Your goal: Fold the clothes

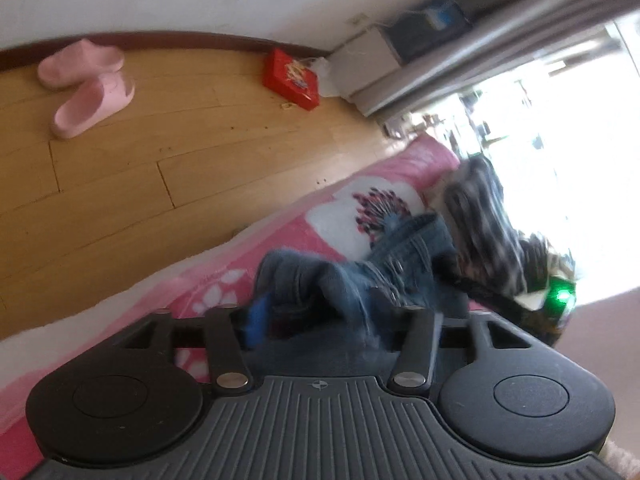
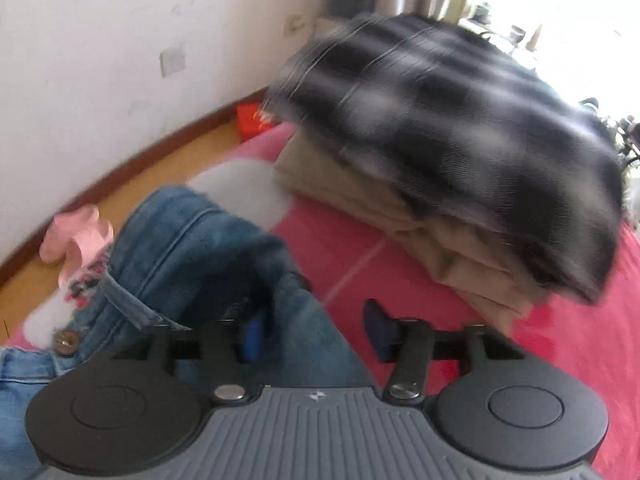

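Observation:
A pair of blue jeans lies bunched on the pink flowered bedspread. My left gripper is open, with a fold of the denim lying between its fingers. In the right wrist view the jeans show their waistband and a metal button at the left. My right gripper is open too: its blue left pad is against the denim, while the right finger stands apart over the bedspread. Beyond the jeans, a folded dark plaid garment rests on folded beige clothes.
The bed's edge runs along a wooden floor. On the floor are pink slippers and a red box near the wall. A white cabinet, a grey curtain and a bright window are at the far end.

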A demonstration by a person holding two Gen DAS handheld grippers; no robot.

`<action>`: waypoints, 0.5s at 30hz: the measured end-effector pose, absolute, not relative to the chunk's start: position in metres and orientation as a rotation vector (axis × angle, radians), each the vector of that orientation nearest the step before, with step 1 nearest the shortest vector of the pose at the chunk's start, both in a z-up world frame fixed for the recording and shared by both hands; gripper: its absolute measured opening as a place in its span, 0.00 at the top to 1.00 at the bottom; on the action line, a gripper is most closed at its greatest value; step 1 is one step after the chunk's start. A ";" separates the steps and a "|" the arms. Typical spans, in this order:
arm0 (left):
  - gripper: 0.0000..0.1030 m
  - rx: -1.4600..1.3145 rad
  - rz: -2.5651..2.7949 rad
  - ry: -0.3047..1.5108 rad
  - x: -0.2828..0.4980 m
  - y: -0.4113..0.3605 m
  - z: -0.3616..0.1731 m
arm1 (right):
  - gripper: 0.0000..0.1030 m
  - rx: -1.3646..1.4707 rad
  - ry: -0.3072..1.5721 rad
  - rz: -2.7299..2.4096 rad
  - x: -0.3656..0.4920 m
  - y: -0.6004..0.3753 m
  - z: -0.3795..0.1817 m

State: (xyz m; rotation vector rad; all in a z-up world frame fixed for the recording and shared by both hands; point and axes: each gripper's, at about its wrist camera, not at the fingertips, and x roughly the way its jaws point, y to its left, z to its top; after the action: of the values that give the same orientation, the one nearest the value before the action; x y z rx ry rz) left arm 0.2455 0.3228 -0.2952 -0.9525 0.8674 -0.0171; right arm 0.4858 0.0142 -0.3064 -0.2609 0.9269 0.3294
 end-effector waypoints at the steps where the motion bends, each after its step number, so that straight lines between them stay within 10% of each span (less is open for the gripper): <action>1: 0.38 -0.932 -0.025 0.869 0.242 0.322 -0.291 | 0.32 -0.252 0.907 0.347 0.476 0.005 -0.296; 15: 0.37 -0.594 -0.250 0.841 0.238 0.213 -0.218 | 0.25 0.064 0.960 -0.123 0.222 -0.307 -0.218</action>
State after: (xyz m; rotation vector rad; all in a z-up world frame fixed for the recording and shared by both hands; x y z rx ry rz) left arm 0.2378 0.2130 -0.2175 -0.5943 0.8406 -0.2504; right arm 0.2219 -0.3068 -0.2178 0.0638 0.9603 -0.1228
